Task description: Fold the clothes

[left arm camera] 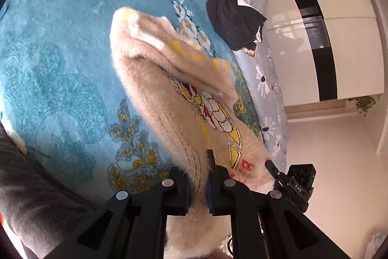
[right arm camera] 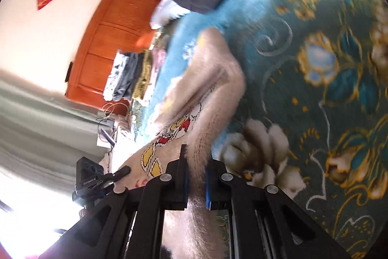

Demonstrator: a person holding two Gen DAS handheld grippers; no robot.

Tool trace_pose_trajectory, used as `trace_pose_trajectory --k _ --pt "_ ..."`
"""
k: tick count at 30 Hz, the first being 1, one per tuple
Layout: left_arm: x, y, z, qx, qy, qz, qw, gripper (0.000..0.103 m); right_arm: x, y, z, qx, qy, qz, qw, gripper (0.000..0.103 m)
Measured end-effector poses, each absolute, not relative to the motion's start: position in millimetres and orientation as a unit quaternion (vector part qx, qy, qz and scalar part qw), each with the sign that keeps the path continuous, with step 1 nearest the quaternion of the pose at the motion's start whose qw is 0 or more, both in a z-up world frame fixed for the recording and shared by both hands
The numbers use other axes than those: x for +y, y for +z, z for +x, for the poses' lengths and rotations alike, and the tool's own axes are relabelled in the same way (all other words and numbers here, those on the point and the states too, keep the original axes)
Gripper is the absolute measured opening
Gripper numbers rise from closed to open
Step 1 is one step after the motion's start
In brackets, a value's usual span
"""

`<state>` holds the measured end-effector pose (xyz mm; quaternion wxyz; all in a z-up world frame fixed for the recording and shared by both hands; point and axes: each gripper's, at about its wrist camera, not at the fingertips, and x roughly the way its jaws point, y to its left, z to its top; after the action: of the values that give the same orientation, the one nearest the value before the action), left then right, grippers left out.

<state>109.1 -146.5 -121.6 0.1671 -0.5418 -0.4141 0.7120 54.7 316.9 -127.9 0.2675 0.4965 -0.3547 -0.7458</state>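
Beige fuzzy knit sweater, yellow-red cartoon motif, draped over plush teal floral blanket mid-bed. Left gripper and right gripper each clamp its ribbed hem. Dark garment crumpled near bed's edge.

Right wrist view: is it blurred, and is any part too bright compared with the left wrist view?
Right wrist view: motion blur smears the blue blanket and beige sweater; the lower left corner is blown out white. Left wrist view: sharp, evenly lit, with glare only on the white wardrobe.
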Motion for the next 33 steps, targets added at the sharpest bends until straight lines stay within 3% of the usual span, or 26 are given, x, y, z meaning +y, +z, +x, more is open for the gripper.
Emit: trace_pose_trajectory --k 4,8,18,25,33 --pt "-139 -137 137 -0.411 0.681 -0.582 0.168 0.011 315 -103 76 -0.336 -0.735 0.505 0.303 0.01" --pt "-153 -171 136 -0.481 0.634 -0.59 0.14 0.011 310 -107 92 -0.318 -0.724 0.526 0.312 0.01" --pt "-178 -204 59 -0.599 0.6 -0.521 0.097 0.016 316 -145 1 -0.443 -0.686 0.515 0.26 0.01" --pt "-199 -227 45 -0.666 0.578 -0.469 0.051 0.051 297 -190 -61 -0.487 -0.664 0.54 0.173 0.015" --pt "-219 -206 46 -0.645 0.63 -0.43 0.042 0.06 301 -195 -73 -0.5 -0.678 0.513 0.161 0.035"
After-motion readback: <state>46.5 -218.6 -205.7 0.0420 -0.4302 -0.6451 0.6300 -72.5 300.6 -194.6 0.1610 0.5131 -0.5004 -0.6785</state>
